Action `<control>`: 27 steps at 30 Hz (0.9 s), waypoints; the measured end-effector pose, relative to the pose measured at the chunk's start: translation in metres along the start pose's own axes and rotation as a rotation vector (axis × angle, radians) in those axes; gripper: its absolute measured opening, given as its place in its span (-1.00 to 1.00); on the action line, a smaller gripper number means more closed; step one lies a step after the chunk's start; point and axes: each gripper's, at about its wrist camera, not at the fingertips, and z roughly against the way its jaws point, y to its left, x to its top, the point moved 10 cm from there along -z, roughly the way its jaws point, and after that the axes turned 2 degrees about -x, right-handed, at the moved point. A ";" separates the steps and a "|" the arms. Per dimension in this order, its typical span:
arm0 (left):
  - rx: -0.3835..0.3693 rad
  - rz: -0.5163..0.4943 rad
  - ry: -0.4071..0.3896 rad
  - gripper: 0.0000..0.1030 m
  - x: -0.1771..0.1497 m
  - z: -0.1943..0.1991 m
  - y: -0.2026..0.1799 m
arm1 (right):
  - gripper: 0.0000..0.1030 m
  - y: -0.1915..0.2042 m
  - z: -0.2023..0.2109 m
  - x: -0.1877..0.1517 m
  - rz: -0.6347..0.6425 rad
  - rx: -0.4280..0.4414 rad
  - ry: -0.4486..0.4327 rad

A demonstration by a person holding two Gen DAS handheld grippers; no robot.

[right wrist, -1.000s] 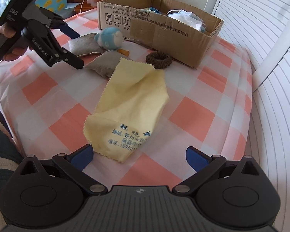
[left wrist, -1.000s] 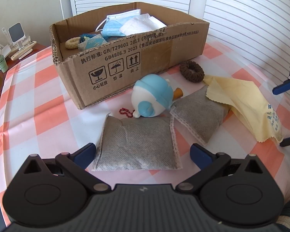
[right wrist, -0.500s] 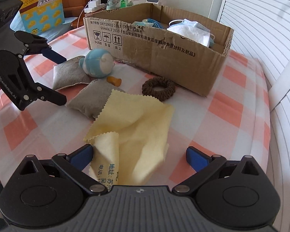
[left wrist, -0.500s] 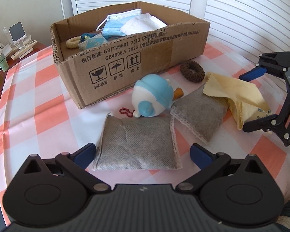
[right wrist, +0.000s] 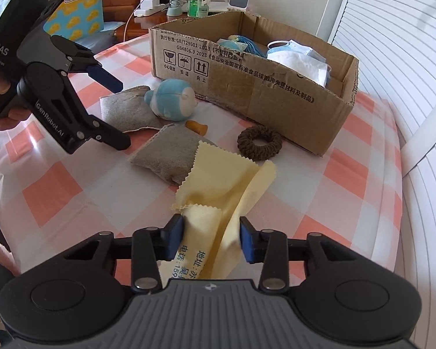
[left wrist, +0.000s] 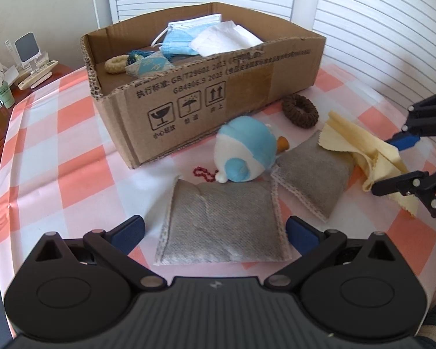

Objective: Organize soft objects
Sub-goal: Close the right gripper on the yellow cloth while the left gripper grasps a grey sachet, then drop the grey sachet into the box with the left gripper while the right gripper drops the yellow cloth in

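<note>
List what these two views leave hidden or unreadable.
- Yellow cloth: right wrist view, its lower printed lines are cut off by the right gripper body; whether the pads actually pinch it is unclear.
- Cardboard box: left wrist view, its floor is hidden under the face masks and behind the near wall.
- Far gray pouch: right wrist view, partly behind the blue plush toy and the left gripper.

Light: bright daylight, entering through the white louvered shutters [left wrist: 378,29].
Shadows: soft and short, beneath the cardboard box [left wrist: 206,87] and grey sachets [left wrist: 222,221].
Glare: pale washed patches on the checked tablecloth [right wrist: 348,174].
Distortion: strong fisheye bending, dark vignetted corners.
Blur: slight smear on the yellow cloth [right wrist: 218,232].
</note>
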 end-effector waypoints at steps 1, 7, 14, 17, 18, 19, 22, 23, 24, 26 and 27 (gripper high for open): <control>-0.002 0.002 0.001 0.98 0.001 -0.001 0.001 | -0.22 0.001 0.000 0.000 -0.002 0.003 0.000; -0.002 0.000 0.017 0.79 0.004 -0.001 0.000 | -0.34 0.002 0.001 0.001 -0.008 -0.013 -0.002; 0.017 0.021 0.014 0.22 0.009 0.004 -0.002 | -0.47 -0.003 0.002 0.000 -0.057 -0.033 -0.004; 0.024 0.015 0.012 0.04 0.010 0.009 -0.003 | -0.60 -0.004 0.005 -0.001 -0.068 -0.048 -0.009; 0.028 0.014 0.010 -0.02 0.010 0.011 -0.002 | -0.64 -0.004 0.007 -0.002 -0.072 -0.052 -0.010; 0.031 0.014 0.010 -0.05 0.010 0.013 -0.002 | -0.66 -0.004 0.009 -0.002 -0.077 -0.055 -0.014; 0.031 0.016 0.013 -0.12 0.008 0.019 -0.003 | -0.68 -0.005 0.017 -0.001 -0.087 -0.057 -0.026; 0.031 0.014 0.014 -0.14 0.007 0.021 -0.003 | -0.68 -0.005 0.020 0.000 -0.088 -0.061 -0.032; 0.034 0.014 0.014 -0.15 0.006 0.024 -0.003 | -0.68 -0.005 0.023 0.000 -0.088 -0.066 -0.038; 0.033 0.011 0.012 -0.15 0.004 0.031 -0.003 | -0.68 -0.005 0.029 0.002 -0.090 -0.069 -0.049; 0.032 0.010 0.008 -0.16 0.004 0.035 -0.004 | -0.69 -0.005 0.033 0.002 -0.090 -0.072 -0.055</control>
